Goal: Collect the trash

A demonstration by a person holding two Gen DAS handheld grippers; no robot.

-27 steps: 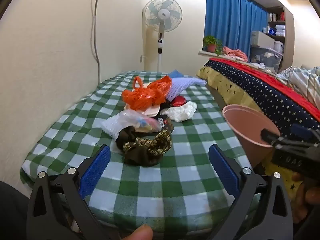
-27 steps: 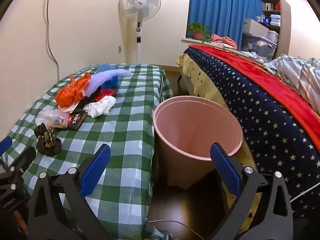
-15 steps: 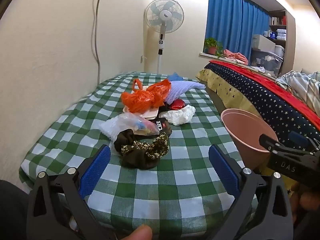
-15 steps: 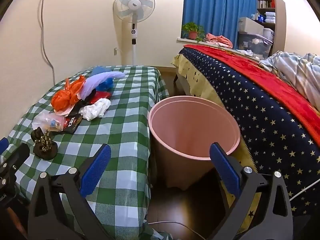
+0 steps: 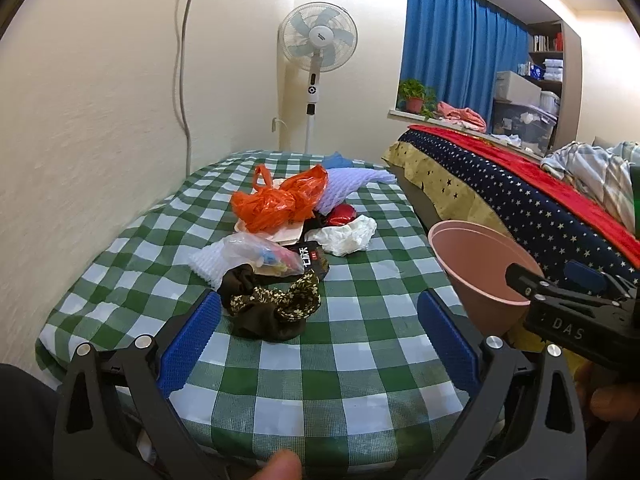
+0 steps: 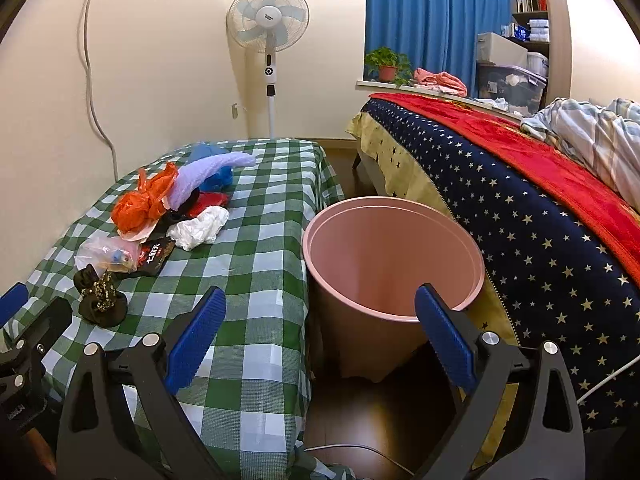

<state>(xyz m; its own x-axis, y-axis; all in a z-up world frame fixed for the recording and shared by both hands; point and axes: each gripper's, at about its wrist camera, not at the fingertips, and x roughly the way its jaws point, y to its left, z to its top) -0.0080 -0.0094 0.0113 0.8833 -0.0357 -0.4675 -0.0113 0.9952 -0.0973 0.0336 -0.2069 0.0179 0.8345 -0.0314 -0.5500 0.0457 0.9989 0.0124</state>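
A pile of trash lies on the green checked table: a dark patterned scrunchie nearest, a clear plastic bag, a black snack wrapper, crumpled white paper, an orange plastic bag and lilac foam netting. My left gripper is open and empty, just short of the scrunchie. A pink bin stands on the floor right of the table. My right gripper is open and empty, in front of the bin's near rim. The right gripper also shows at the edge of the left wrist view.
A bed with a star-patterned cover and red blanket runs along the right of the bin. A standing fan is against the far wall. A cable lies on the dark floor near the bin.
Both grippers have drawn back a little and tilted up: the trash pile and the bin sit slightly farther off in view. Both stay open and empty.
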